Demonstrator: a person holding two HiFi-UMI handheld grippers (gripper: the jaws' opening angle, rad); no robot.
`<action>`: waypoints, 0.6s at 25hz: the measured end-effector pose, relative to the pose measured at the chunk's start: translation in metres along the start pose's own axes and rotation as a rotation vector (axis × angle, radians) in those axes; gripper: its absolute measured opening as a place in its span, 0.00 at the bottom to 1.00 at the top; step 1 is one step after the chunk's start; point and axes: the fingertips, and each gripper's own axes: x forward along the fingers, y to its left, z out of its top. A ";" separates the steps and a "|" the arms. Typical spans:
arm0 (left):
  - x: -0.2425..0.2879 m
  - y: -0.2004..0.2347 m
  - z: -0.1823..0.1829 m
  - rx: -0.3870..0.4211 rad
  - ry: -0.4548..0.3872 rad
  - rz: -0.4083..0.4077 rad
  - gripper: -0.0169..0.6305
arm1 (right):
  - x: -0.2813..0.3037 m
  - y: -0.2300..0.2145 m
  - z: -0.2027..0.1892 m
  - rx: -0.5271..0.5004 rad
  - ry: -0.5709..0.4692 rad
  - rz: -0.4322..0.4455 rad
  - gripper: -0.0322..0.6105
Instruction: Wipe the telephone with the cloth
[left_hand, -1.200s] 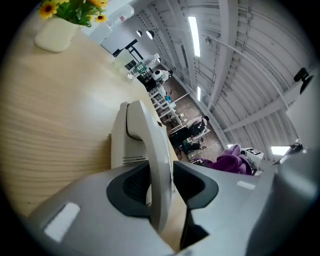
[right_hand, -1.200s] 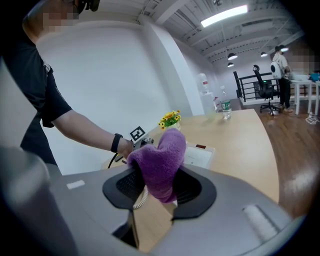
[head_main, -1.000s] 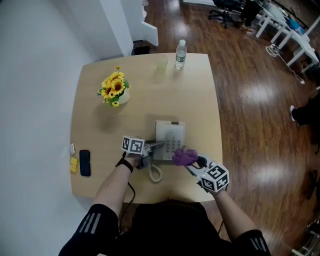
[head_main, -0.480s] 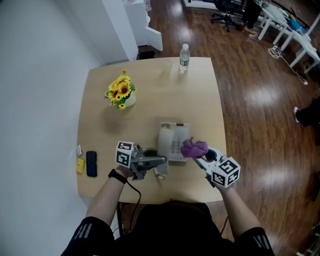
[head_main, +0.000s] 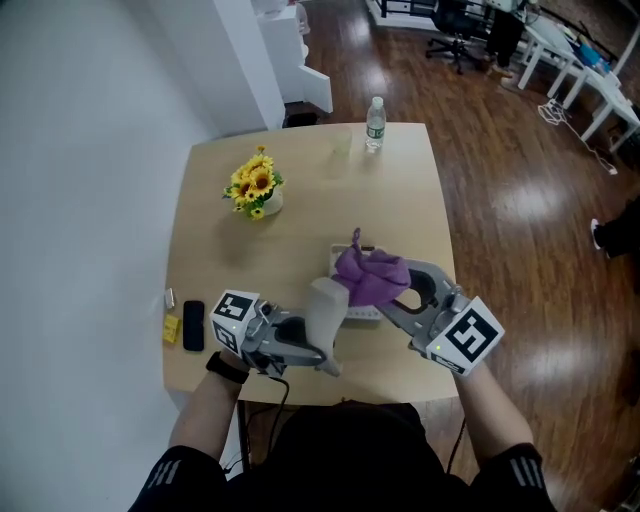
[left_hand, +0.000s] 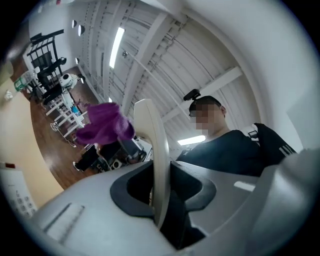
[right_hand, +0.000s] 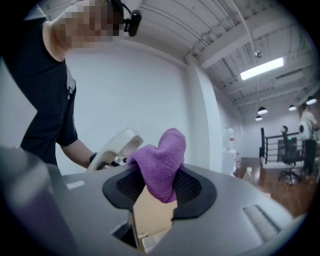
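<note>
My left gripper (head_main: 322, 350) is shut on the cream telephone handset (head_main: 325, 318), raised well above the table. In the left gripper view the handset (left_hand: 154, 165) stands edge-on, pinched between the jaws of the left gripper (left_hand: 160, 195). The right gripper (head_main: 395, 295) is shut on the purple cloth (head_main: 370, 275), which bulges up just right of the handset. Seen from the right gripper view, the cloth (right_hand: 161, 162) fills that gripper's (right_hand: 160, 187) jaws, with the handset (right_hand: 117, 147) to its left. The telephone base (head_main: 365, 314) lies on the table, mostly hidden under the cloth.
The wooden table (head_main: 300, 230) carries a pot of sunflowers (head_main: 255, 190) at the left, a water bottle (head_main: 375, 122) and a clear glass (head_main: 343, 145) at the far edge, and a black mobile phone (head_main: 194, 325) with a yellow tag (head_main: 172, 328) at the near left.
Both grippers have risen from the table toward the camera. The left one has lifted the handset off the base, and the right one has carried the cloth up beside it.
</note>
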 end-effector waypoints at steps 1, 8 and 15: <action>0.002 -0.004 -0.002 0.004 0.015 -0.003 0.17 | 0.006 0.011 0.016 -0.049 -0.021 0.029 0.30; 0.005 -0.029 -0.006 0.033 -0.003 -0.037 0.17 | 0.022 0.067 0.025 -0.326 0.111 0.136 0.29; -0.008 -0.045 0.002 0.015 -0.090 -0.060 0.17 | 0.022 0.104 0.003 -0.500 0.198 0.176 0.29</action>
